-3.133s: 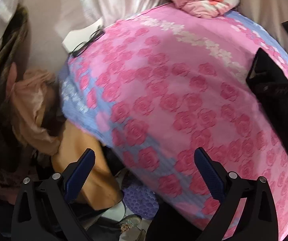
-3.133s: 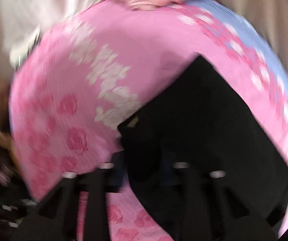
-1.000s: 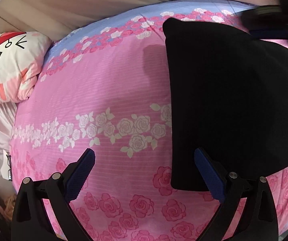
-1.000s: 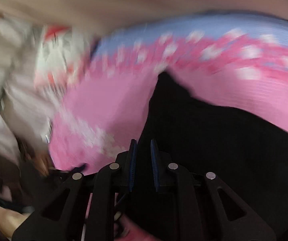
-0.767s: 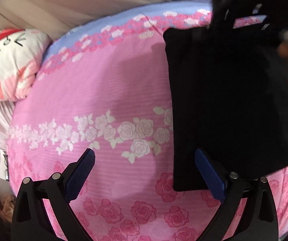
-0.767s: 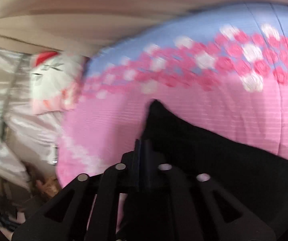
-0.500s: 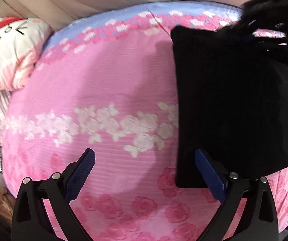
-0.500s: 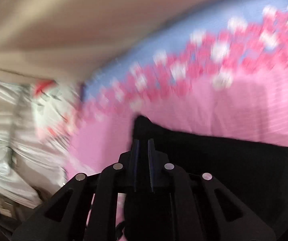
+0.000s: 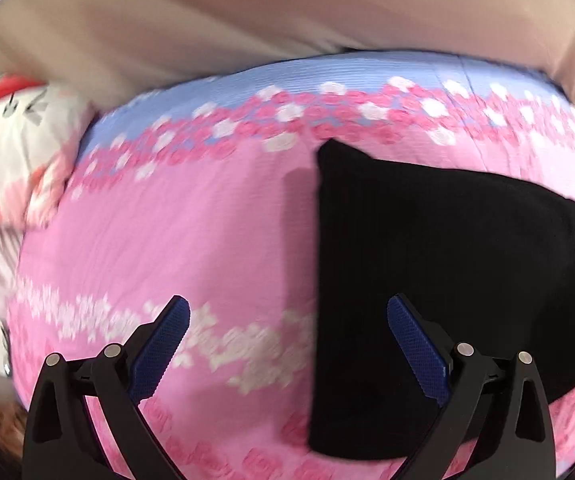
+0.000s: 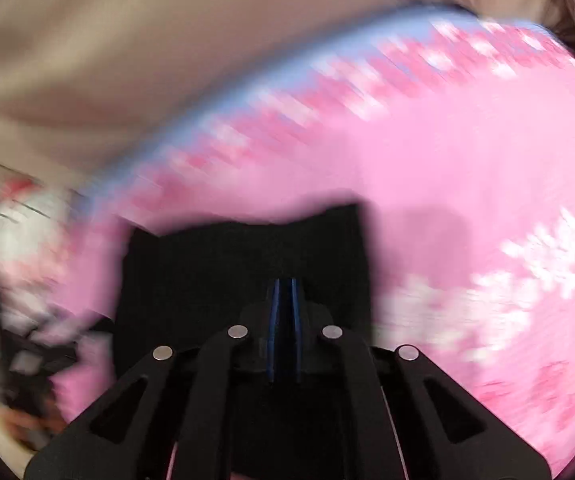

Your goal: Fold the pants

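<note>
The black pants [image 9: 447,280] lie folded in a flat block on the right half of a pink rose-print bedspread [image 9: 167,220]. My left gripper [image 9: 286,304] hovers wide open over the block's left edge, with one pad above the black cloth and the other above the pink cover. In the blurred right wrist view the right gripper [image 10: 285,282] sits low over the pants [image 10: 207,280]. Its jaws are closing to a sliver, and dark cloth shows between the blue pads. The cloth's far edge curves in toward the gripper.
A white and red cartoon pillow [image 9: 11,140] lies at the bed's left end. Beige fabric [image 9: 247,20] rises behind the bed's far blue border. Bare pink cover [image 10: 467,180] stretches to the right of the pants. Clutter shows dimly at the lower left.
The right gripper, seen reaching over the pants' far right corner half a second ago, has left the left wrist view. The right view has swung sideways and its pads have drawn together.
</note>
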A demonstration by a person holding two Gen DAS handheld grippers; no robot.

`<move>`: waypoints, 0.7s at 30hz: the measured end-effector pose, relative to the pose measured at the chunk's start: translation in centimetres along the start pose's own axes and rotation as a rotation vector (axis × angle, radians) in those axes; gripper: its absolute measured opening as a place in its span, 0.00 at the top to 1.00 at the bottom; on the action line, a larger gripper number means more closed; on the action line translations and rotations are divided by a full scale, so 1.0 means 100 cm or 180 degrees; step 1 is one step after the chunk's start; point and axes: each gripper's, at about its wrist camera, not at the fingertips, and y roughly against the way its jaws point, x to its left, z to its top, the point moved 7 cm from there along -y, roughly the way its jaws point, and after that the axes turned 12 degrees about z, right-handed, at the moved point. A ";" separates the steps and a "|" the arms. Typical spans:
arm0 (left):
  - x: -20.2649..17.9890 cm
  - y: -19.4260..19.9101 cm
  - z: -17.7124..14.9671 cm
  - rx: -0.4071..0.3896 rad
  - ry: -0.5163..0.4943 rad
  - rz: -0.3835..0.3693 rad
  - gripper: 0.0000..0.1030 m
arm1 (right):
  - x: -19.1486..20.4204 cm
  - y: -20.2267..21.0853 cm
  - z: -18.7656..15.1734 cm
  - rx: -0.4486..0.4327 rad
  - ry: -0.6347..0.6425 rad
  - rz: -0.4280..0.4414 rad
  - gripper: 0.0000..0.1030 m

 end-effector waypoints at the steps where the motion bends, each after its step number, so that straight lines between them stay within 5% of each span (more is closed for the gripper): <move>1: -0.008 -0.006 0.000 0.0015 -0.0095 0.0080 0.05 | -0.011 0.004 0.001 -0.0067 -0.0260 0.0182 1.00; 4: -0.022 -0.016 -0.001 0.0002 -0.0293 0.0325 0.05 | -0.001 0.039 0.017 -0.0418 -0.0355 0.0362 0.94; 7: -0.022 -0.014 0.001 -0.0072 -0.0338 0.0388 0.05 | 0.020 0.027 0.029 -0.0296 -0.0167 0.0586 0.94; 10: -0.020 -0.017 0.002 -0.0011 -0.0261 0.0393 0.05 | -0.008 -0.023 0.036 -0.0004 0.0038 0.0100 1.00; 13: -0.022 -0.016 0.003 0.0024 -0.0263 0.0365 0.05 | -0.028 -0.001 0.054 -0.0322 -0.0541 0.0342 0.98; 15: -0.017 -0.012 0.005 0.0044 -0.0283 0.0367 0.05 | -0.013 0.035 0.056 -0.0537 -0.0341 0.0364 0.94; 19: 0.001 -0.001 -0.004 0.0075 -0.0076 0.0269 0.05 | 0.019 0.069 -0.002 -0.0219 0.0085 0.0415 0.94; 21: 0.012 0.006 -0.017 0.0132 0.0008 0.0172 0.05 | 0.023 0.073 -0.045 -0.0041 0.0210 0.0228 0.93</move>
